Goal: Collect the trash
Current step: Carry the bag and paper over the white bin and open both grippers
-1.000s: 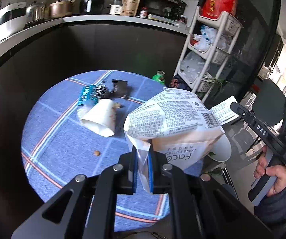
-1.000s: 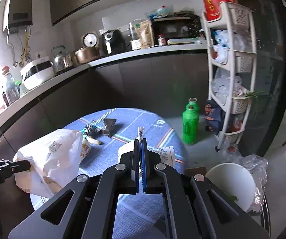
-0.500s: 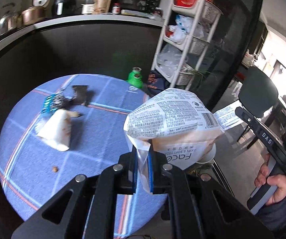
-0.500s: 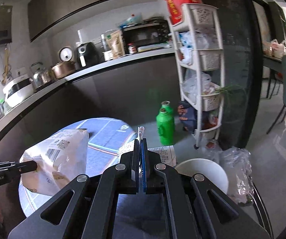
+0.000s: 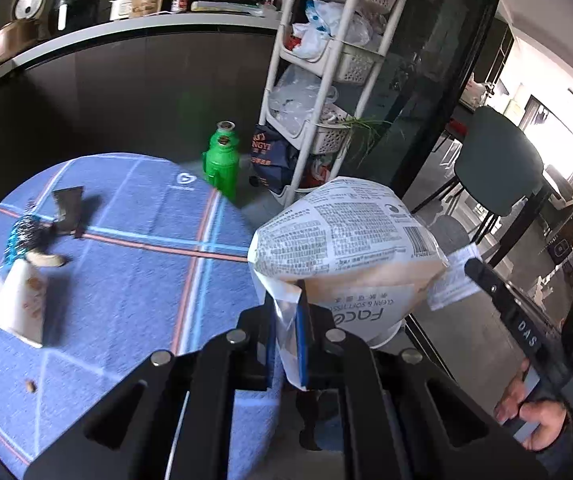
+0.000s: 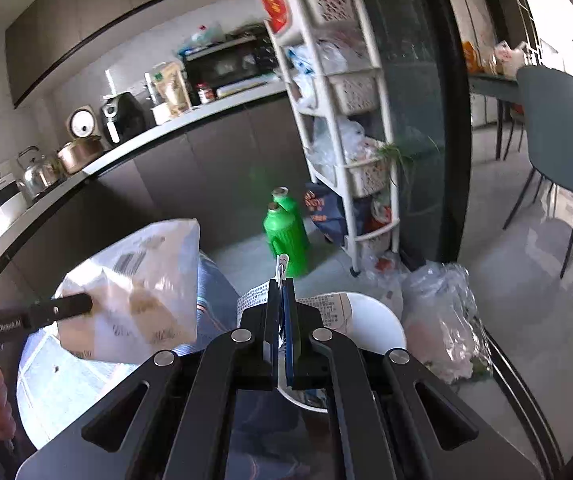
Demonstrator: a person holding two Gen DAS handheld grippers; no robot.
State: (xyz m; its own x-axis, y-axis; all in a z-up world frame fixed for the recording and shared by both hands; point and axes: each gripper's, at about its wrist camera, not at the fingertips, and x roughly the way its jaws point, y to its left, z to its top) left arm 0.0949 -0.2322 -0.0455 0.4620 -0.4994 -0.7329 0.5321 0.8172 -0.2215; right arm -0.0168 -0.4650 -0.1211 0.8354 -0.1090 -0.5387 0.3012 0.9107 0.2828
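Trash: crinkly, puffed tissue wrapper (image 5: 346, 248) pinched by left claw (image 5: 286, 344), swung off the round blue counter (image 5: 134, 280) toward the white bin (image 6: 370, 320) since a second ago. Thin printed slip (image 6: 326, 306) pinched flat in right claw (image 6: 282, 344), over the bin. Ready to drop. Left behind: paper cup (image 5: 20, 308), foil scraps (image 5: 26, 232).

Two green bottles (image 5: 222, 160) stand on the floor beside a white rack (image 5: 326, 80), apparently touching.

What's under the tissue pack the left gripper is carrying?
Below the tissue pack a sliver of the white bin shows; the pack hides the bin's inside.
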